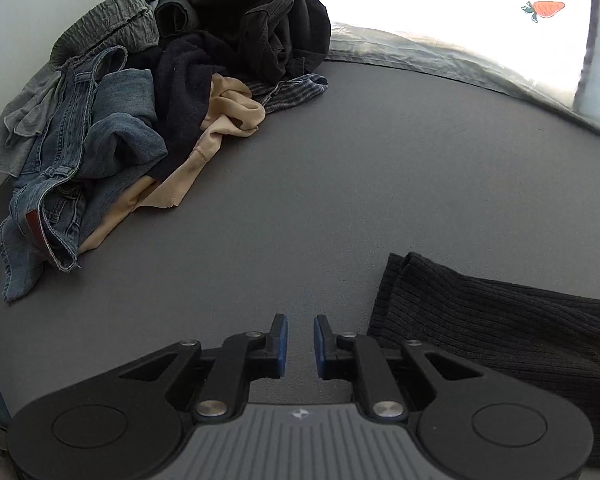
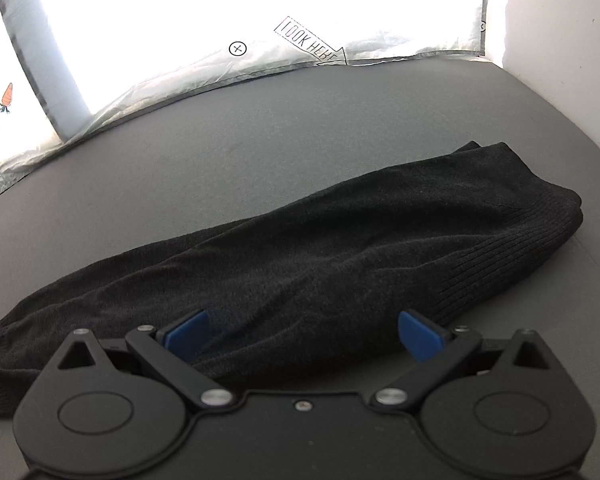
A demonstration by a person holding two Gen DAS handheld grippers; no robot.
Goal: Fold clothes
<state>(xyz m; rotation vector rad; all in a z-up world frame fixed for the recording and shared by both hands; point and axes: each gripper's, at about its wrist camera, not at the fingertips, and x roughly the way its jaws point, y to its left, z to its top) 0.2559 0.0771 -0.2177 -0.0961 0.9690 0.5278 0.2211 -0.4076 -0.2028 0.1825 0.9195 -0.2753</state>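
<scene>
Left gripper [image 1: 301,330]: fingers narrowly parted, empty, beside black knit garment [image 1: 500,328]. Right gripper [image 2: 303,330]: spread wide, empty, over garment.

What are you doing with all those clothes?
Someone is folding laundry with two hand-held grippers. A black ribbed knit garment lies folded on the grey tabletop. The right gripper hovers open over it; the left gripper is slightly open beside it, holding nothing. A pile of unfolded clothes waits.
</scene>
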